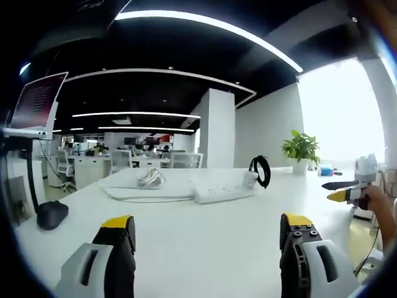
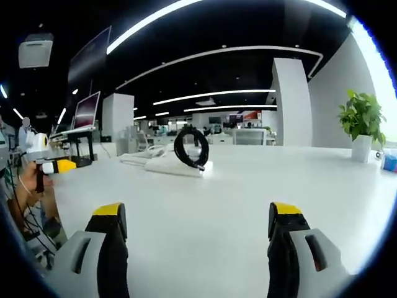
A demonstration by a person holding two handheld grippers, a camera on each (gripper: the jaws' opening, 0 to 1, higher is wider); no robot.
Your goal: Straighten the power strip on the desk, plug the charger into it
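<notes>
Nearest in the left gripper view, the left gripper (image 1: 208,239) hovers low over the white desk (image 1: 205,261), its two yellow-tipped jaws spread wide with nothing between them and bare worktop ahead. Likewise in the right gripper view, the right gripper (image 2: 197,226) sits level above the desk (image 2: 205,248), jaws wide apart and holding nothing.

At the right edge of the left gripper view the right gripper (image 1: 347,194) comes in from the side, held by a person's hand (image 1: 379,205) beyond the desk's edge; at the left edge of the right gripper view the left gripper (image 2: 57,166) shows the same way, gripped by a hand (image 2: 34,186).

Farther in, across a wide stretch of open worktop, lies the white power strip (image 1: 224,188), set at a slant to the desk's near edge, its white cord (image 1: 146,198) looping off to one side. A black coiled cable (image 1: 260,171) stands at one end of the strip (image 2: 177,167), touching it (image 2: 191,148). Whether the charger is there I cannot tell.

A black stand base (image 1: 51,214) sits toward the desk's left edge, carrying a laptop (image 1: 37,105) raised above it. At the far right edge stands a potted plant (image 1: 301,152). Beyond lie office desks (image 1: 93,164) and a white pillar (image 1: 217,127).
</notes>
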